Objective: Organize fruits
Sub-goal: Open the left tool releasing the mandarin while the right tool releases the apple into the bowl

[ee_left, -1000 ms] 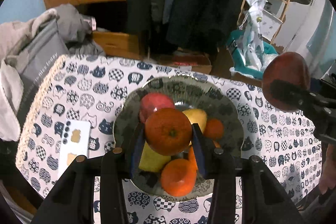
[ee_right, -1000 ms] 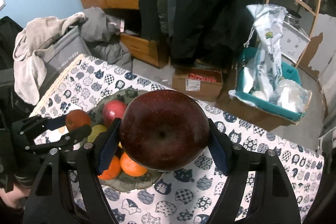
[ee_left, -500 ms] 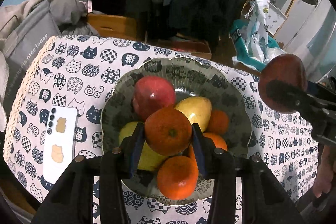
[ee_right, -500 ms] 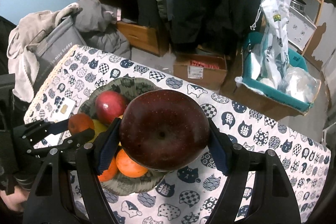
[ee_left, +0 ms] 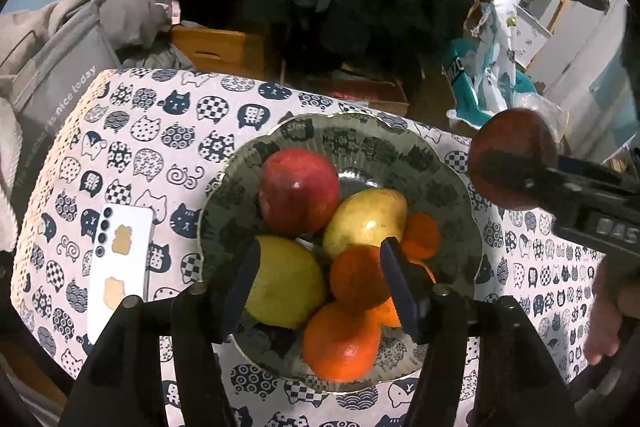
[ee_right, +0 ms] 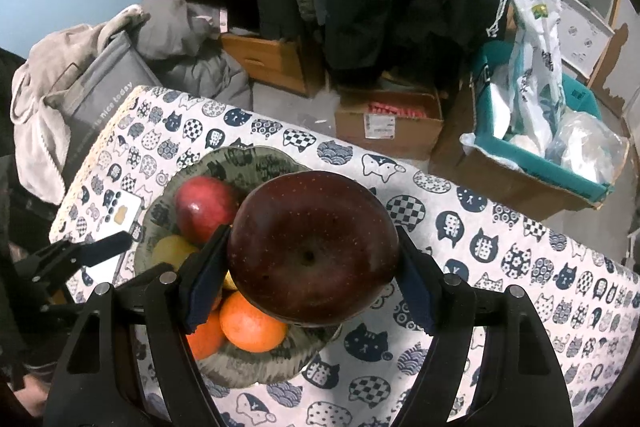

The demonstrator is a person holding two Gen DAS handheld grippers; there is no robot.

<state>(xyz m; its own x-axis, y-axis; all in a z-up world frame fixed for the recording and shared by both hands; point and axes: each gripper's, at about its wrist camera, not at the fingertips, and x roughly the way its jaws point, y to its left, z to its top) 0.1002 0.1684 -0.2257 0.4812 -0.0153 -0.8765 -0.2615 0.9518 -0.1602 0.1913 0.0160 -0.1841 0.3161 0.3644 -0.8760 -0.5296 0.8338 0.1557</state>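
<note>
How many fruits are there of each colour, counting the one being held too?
Red apples: 2, one in the bowl at, one dark one in the right hand-held gripper.
Yellow fruits: 2.
Oranges: 4 that show; more may be hidden.
Total: 8.

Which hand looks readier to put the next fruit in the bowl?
The right: its fingers hold a dark red apple just above the bowl, while the left gripper is opening, empty.
</note>
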